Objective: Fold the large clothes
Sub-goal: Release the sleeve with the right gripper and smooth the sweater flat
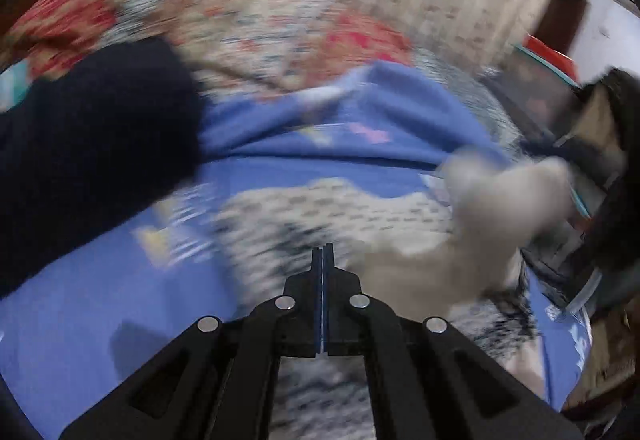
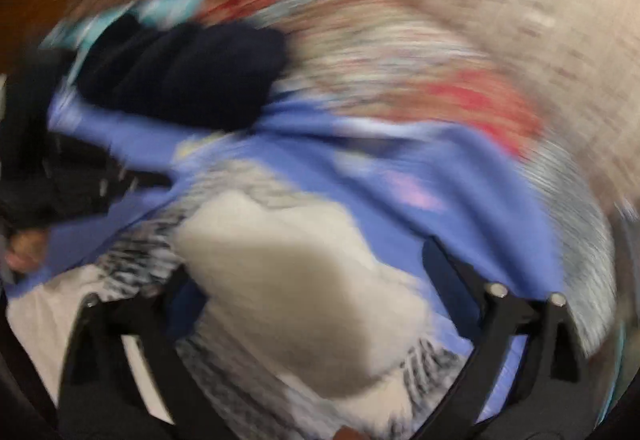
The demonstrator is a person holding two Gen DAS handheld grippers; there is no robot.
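Left wrist view shows the left hand-held gripper [image 1: 322, 249] clenched, over the cream knit garment [image 1: 320, 216] on a blue sheet [image 1: 100, 280]. Right hand-held gripper [image 2: 304, 280] spreads released around it. Folding seems underway; next needs a firm grasp.

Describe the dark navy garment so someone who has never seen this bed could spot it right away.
Start from the blue sheet spread over the bed. At its far left edge sits the dark navy garment, bunched in a heap just below the red floral bedding. It is the only plain, near-black item; its neighbours are patterned or pale.
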